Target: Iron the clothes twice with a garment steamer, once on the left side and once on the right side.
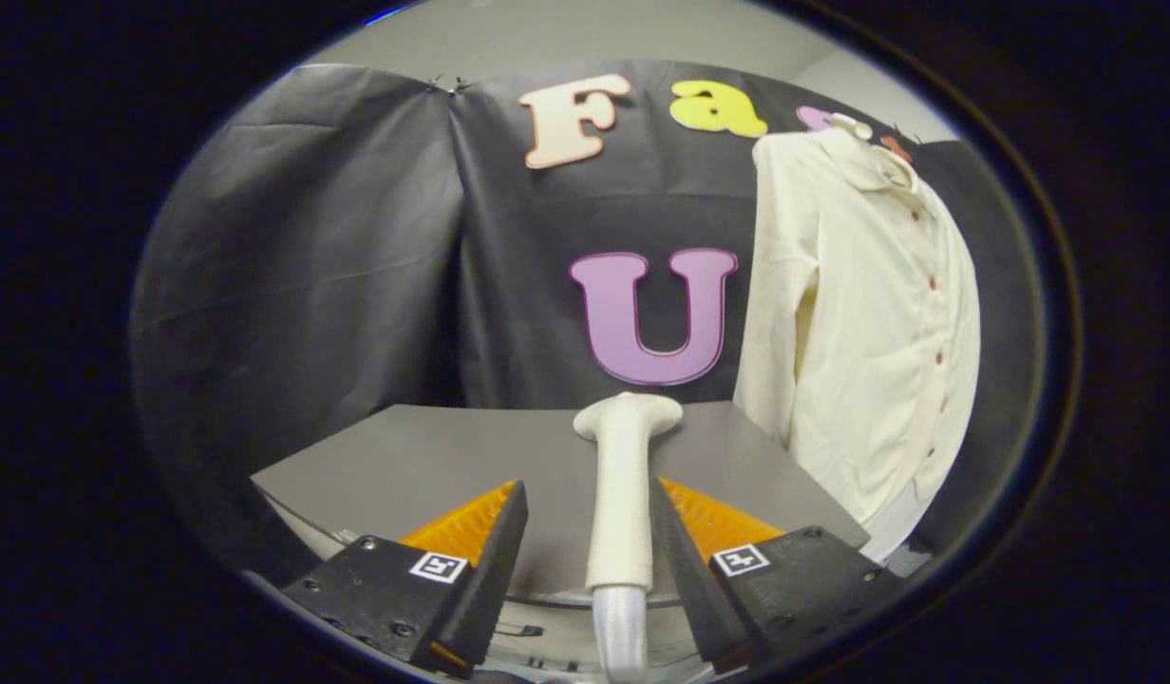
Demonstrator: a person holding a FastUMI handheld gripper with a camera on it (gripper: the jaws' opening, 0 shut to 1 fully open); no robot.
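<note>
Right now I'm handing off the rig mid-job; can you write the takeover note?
Gripper: open, fingers either side of the steamer. The right finger looks close to its handle; the left one stands clear. No grip yet.
Steamer: lying on the grey table, head pointing away from the fingers.
Shirt: hanging beyond the table's far right corner, buttons showing.
Done: gripper lined up on the handle.
Left: close on the handle, lift, steam the shirt's left side, then its right.

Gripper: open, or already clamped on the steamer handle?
Open. The steamer stands between the gripper fingers; a gap shows beside the left finger.
</note>
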